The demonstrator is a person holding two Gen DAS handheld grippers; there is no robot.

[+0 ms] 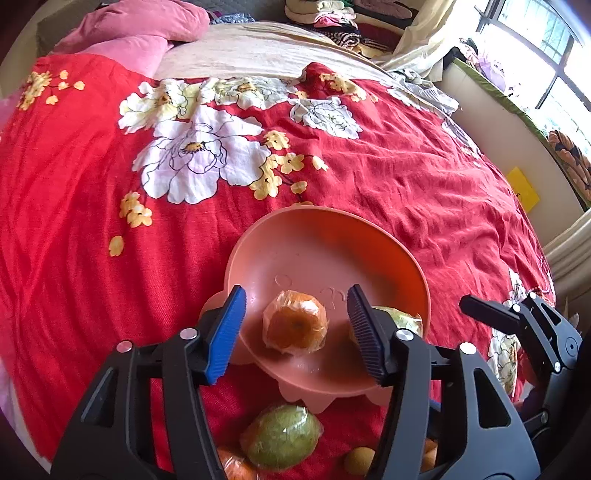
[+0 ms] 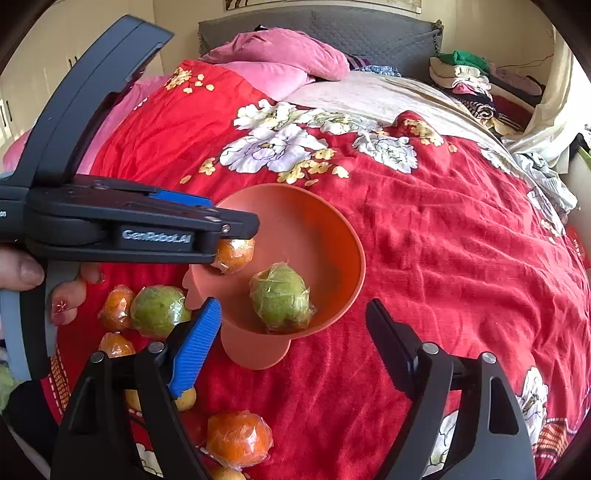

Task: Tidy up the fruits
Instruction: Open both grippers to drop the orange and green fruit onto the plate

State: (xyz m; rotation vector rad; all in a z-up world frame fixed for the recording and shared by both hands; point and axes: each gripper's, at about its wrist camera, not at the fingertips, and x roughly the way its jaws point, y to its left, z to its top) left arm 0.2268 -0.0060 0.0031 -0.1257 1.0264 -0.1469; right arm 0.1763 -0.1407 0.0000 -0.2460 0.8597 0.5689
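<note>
Fingers (image 1: 225,325) of both grippers stand apart over bowl (image 1: 332,229).

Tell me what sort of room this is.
Most likely a bedroom: a bed under a red floral bedspread, pink pillows against a grey padded headboard, and folded clothes piled by it.

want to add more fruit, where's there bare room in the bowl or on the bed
Bowl: the far half is bare, beyond the orange and green fruit. Bedspread: open right of and beyond the bowl. Crowded: near-left corner, with loose fruit and the left gripper.
</note>
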